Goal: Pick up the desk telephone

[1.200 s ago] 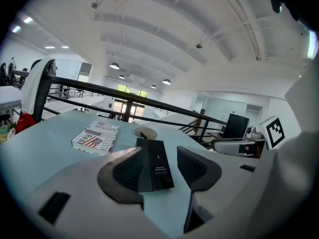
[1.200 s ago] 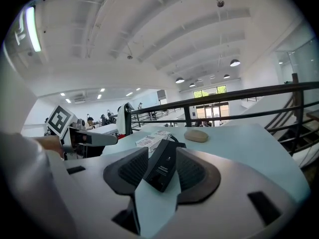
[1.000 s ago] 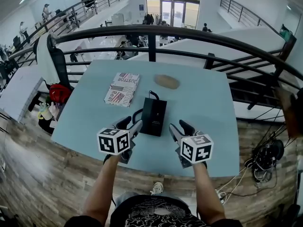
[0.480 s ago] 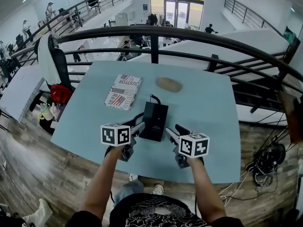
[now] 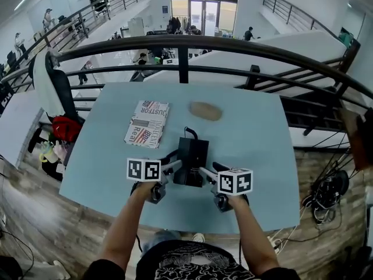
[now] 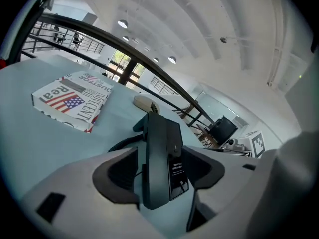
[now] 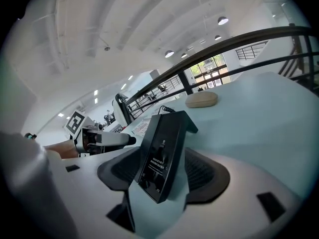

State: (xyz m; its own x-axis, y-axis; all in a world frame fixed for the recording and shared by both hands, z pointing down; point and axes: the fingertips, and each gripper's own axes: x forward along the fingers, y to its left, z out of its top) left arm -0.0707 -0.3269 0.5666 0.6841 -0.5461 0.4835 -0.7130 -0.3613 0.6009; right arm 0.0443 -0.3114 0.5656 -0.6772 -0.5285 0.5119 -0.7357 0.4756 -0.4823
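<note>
The black desk telephone [image 5: 191, 154] lies on the light blue table [image 5: 256, 133], its curled cord [image 5: 190, 133] at the far end. My left gripper [image 5: 173, 161] is at the phone's near left corner and my right gripper [image 5: 208, 169] at its near right corner, both pointing inward. In the left gripper view the telephone [image 6: 162, 158] shows in the gap of the left gripper [image 6: 159, 172], whose jaws are opening, pads clear of it. The right gripper view shows the telephone [image 7: 162, 151] between the opening jaws of the right gripper [image 7: 164, 174], untouched.
A flat box with a flag print [image 5: 147, 121] lies to the phone's far left. A tan oval object [image 5: 205, 111] sits beyond the phone. A dark metal railing [image 5: 186, 42] runs behind the table's far edge. A chair [image 5: 55, 92] stands at the left.
Both grippers have moved forward and down, closing in on the phone's near end from either side. Their jaws stand wider than before. The phone has not moved.
</note>
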